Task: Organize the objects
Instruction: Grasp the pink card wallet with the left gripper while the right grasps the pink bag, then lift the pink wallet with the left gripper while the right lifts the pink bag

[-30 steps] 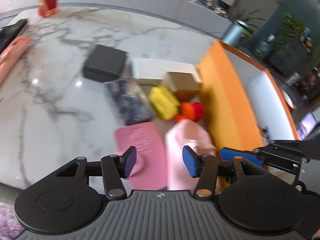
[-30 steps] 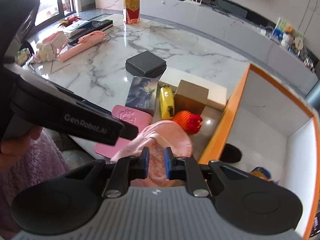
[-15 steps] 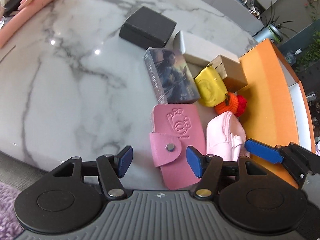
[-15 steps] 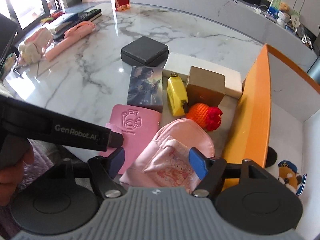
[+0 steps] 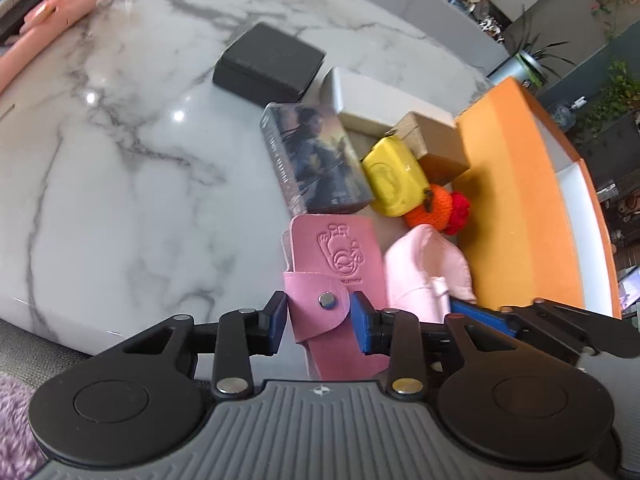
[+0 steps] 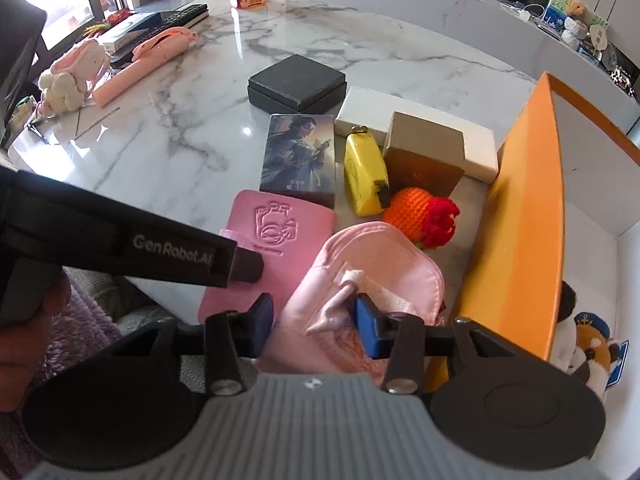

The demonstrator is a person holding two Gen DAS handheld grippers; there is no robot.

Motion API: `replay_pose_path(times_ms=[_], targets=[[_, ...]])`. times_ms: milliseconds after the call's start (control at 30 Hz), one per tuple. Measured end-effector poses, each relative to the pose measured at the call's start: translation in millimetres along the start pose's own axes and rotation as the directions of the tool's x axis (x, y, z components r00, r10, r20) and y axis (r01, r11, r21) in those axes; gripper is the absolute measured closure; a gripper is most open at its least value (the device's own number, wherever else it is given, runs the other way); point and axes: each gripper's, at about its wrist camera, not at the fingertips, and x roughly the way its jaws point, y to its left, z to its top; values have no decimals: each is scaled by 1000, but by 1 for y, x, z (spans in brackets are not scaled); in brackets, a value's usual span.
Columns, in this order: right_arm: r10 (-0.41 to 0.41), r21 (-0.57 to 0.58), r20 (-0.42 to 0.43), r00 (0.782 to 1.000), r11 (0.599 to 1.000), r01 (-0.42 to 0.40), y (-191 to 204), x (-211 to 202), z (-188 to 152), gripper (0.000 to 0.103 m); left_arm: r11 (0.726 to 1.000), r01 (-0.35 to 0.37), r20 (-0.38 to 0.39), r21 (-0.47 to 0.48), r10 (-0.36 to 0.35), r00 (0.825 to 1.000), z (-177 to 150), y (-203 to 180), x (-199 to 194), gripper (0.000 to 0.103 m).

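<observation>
Closing on: left gripper (image 5: pixel 319 322) has its jaws narrowing around the near end of the pink wallet (image 5: pixel 334 276); the blue pads sit right at its snap flap, though a firm squeeze cannot be told.
Closing too: right gripper (image 6: pixel 315 317) has its jaws narrowing around a bunched fold of the pink pouch (image 6: pixel 362 280); the right pad touches the fabric, the left stands just off it.
Pose: both grippers tilt steeply down over the near table edge, side by side.
Pink things at the edge: two, wallet left, pouch right, touching.
Boxes on the marble table (image 6: pixel 192 136): four — one black box (image 6: pixel 297 82), one white box (image 6: pixel 420 130), one brown box (image 6: pixel 426 154), one picture box (image 6: pixel 299 156).
Small items: one yellow tape measure (image 6: pixel 362 174), one orange and red knitted toy (image 6: pixel 420 216), both between the boxes and the pouch.
Bin: one orange bin (image 6: pixel 520 216) just right of the pouch, plush toy (image 6: pixel 588 344) inside.
Hand: one hand (image 6: pixel 36 320) on the left gripper's handle.
</observation>
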Motion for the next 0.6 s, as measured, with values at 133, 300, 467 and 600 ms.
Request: replay_pose_path(times_ms=[133,300,467,600], targets=[[94,46,50,994,994,-96,-2,-12,-3,67,999,10,32,44,-12,999,-7,-9,-21,82],[202,132,103,974,968,-215,-3,-23,-4,72,996,-28,70,79,23,997,-11,-16,-44,88],[284,188,141,948,933,-308,0,-29,-11,74,997,-39,90,65,33,995,-19,-10,-64,90],[336,246,134,932,900,-360,0,-25,-19,77,997,-41,86,64,35,996,-25,-8,-68,91]])
